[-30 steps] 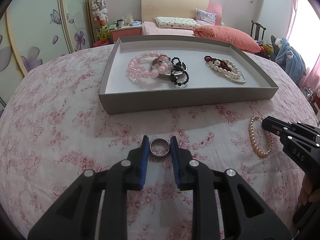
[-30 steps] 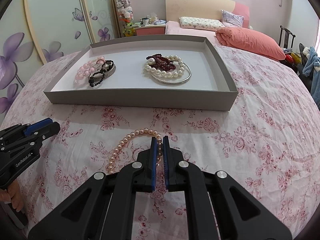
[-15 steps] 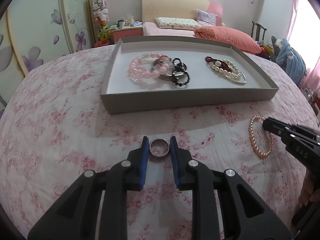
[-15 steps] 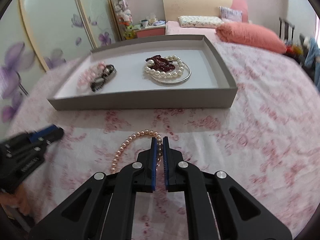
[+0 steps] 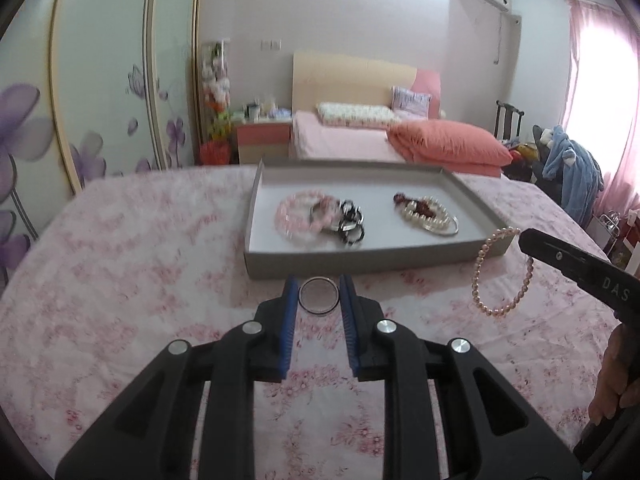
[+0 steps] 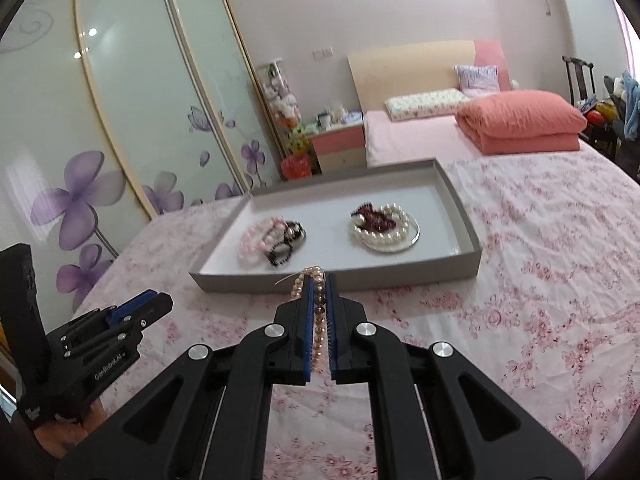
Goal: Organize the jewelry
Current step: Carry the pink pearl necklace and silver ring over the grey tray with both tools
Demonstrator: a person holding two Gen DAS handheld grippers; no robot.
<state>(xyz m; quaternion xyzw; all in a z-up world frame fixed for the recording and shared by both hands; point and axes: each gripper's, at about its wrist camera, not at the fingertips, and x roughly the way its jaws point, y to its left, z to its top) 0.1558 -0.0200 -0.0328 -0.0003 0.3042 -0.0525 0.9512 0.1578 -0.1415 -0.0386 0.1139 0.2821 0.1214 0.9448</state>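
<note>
**A:** Checking both wrist views. Left gripper [image 5: 319, 295] is clamped on a silver ring [image 5: 319, 295]; both blue pads touch its sides, and it sits between the fingertips, clear of the floral cloth on the surface [image 5: 132, 264]. Confirm?

**B:** Confirmed. Ring stands upright between the pads, open face toward the camera. Right gripper [image 6: 319, 280] is clenched on a pink pearl bracelet [image 6: 318, 308]. Beads run along the narrow gap between the pads, and a few poke out past the tips.

**A:** From the left wrist view the same bracelet [image 5: 502, 272] hangs as a loop below the right gripper's tip, off the cloth, in front of the tray's near right corner.

**B:** Tray [image 5: 360, 258] is a shallow grey box with a white floor, lying flat on the surface, far side of both grippers. Contents?

**A:** Two heaps. Left heap: a pink bead bracelet [image 5: 296, 218] touching a metal bangle and a black bead bracelet [image 5: 352, 224]. Right heap: a white pearl strand [image 5: 426, 216] with dark red beads [image 5: 412, 204] on top, inside a thin silver hoop [image 5: 448, 228]. The heaps lie well apart.

**B:** Matches the right wrist view. Left gripper body [image 6: 136, 312] shows at the near left there, with a bit of the hand below it. Blur is heavy on the tray items, so I cannot tell the finer details.

**A:** A bed with an orange folded quilt [image 6: 520, 124] lies far behind the surface.
</note>
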